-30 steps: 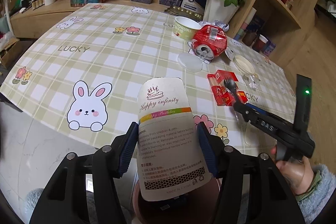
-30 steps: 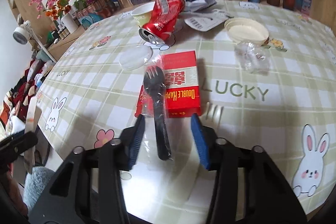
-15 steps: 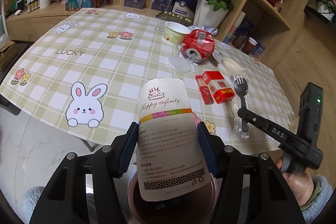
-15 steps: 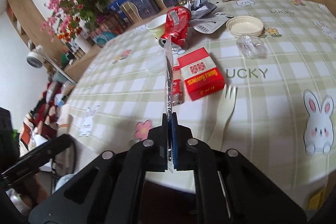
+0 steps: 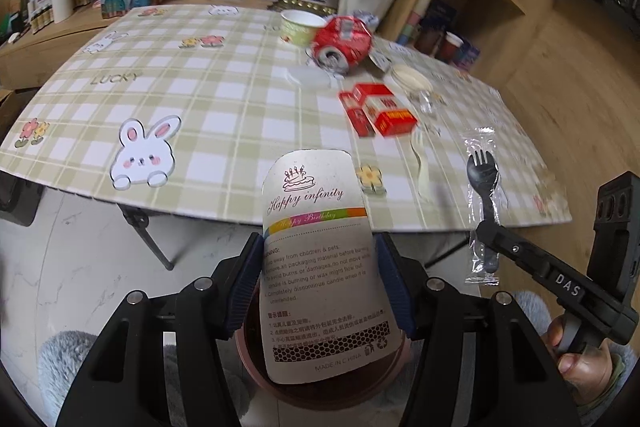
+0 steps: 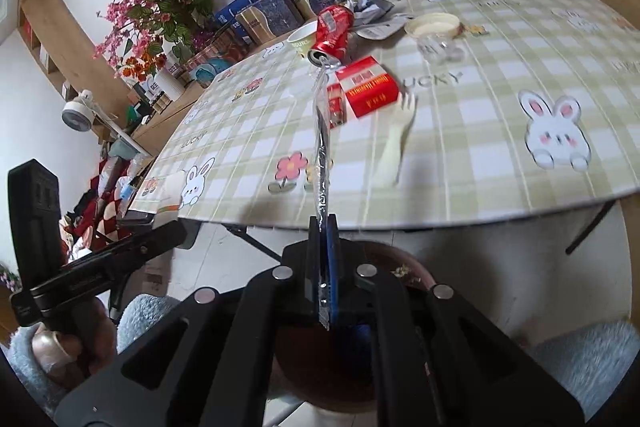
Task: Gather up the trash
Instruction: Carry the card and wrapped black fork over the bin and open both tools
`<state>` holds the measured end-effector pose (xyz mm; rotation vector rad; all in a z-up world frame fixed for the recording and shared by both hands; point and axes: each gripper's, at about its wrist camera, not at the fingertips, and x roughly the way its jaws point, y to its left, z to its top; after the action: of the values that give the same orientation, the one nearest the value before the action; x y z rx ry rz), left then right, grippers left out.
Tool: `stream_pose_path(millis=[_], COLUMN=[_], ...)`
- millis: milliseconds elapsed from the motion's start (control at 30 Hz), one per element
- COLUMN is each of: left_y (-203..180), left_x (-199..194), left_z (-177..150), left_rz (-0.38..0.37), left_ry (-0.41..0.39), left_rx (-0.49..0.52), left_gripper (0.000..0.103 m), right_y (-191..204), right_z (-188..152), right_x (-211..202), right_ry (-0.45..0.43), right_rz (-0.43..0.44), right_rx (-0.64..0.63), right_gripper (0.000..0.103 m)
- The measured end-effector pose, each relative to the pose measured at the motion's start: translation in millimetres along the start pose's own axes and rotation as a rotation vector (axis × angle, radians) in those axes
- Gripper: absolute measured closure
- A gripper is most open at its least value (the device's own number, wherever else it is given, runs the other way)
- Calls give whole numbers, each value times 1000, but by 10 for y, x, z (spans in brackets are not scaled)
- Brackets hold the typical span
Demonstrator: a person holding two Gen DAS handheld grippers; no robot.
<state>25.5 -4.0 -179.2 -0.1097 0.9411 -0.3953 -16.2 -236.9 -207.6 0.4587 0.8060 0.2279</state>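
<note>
My left gripper (image 5: 320,247) is shut on a white "Happy infinity" candle card (image 5: 316,267), held upright over a pinkish-brown bin (image 5: 312,395) on the floor. To the right, my right gripper (image 5: 486,231) is shut on a black plastic fork in a clear wrapper (image 5: 485,187), clear of the table's near edge. The right wrist view shows that wrapped fork (image 6: 322,147) edge-on, sticking up from my shut right gripper (image 6: 324,227), with the bin's rim (image 6: 404,263) just below the fingers.
The checked table (image 5: 220,107) carries a crushed red can (image 5: 344,39), a paper cup (image 5: 300,25), a red cigarette box (image 5: 380,109), a white plastic fork (image 5: 420,163), a clear lid (image 5: 310,79) and a small white dish (image 5: 410,79). Flower pots and boxes line the back; shelves stand at the right.
The right gripper shut on the wrapped fork, lifted it off the table and drew it back past the edge over the bin. The left gripper with the card also pulled back.
</note>
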Motion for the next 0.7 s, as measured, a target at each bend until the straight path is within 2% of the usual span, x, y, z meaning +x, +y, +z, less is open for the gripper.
stream_pose_path(millis=[267,500,700], left_y=[-70,-50,-87], left_x=[134,319,416], left_z=[-299,-390,-419], left_rz=[2,5,8], left_ry=[69,139,174], left_rx=[4,-17,-2], left_gripper=[44,44,34], right_y=[-61,-30,19], right_z=[-304,-332,-344], right_x=[-73,-70,-42], right_ry=[36,36,45], right_rz=[-27,-18,-12], right_rx=[35,9,-16], right_gripper=[96,96,96])
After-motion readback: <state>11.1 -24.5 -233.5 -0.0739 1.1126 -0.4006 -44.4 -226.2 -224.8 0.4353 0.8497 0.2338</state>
